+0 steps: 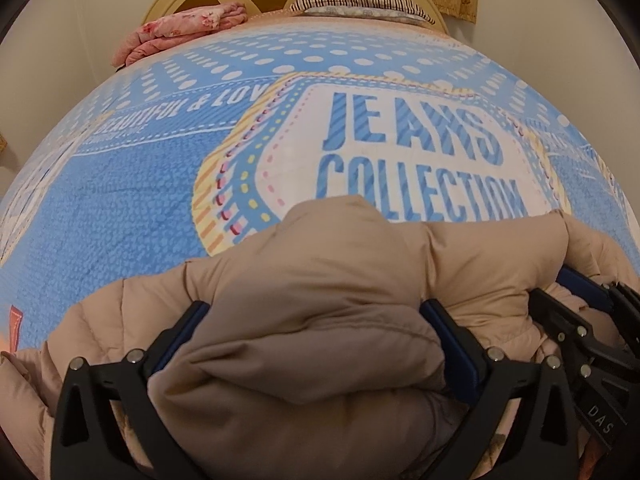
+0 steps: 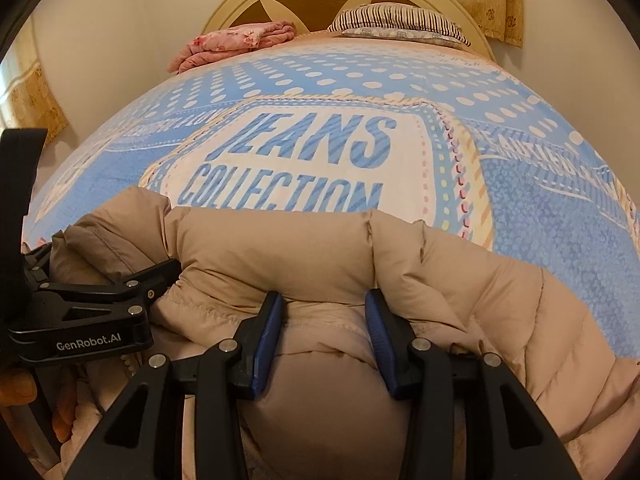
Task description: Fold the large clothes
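Left wrist view: beige quilted puffer jacket (image 1: 312,280) lies at the near edge of the bed's blue fleece blanket (image 1: 120,184). Left gripper (image 1: 316,332) stands wide open, a puffy fold between its blue pads, apparently unpinched.

Right wrist view: right gripper (image 2: 324,340) is clamped on a padded roll of the jacket. Judged mid-fold; next, the left needs fresh purchase.

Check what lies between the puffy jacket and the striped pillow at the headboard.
Only bare bedspread: its dotted blue band and the JEANS COLLECTION panel. Both wrist views show it running from the jacket to the pillow; the pink blanket lies left.
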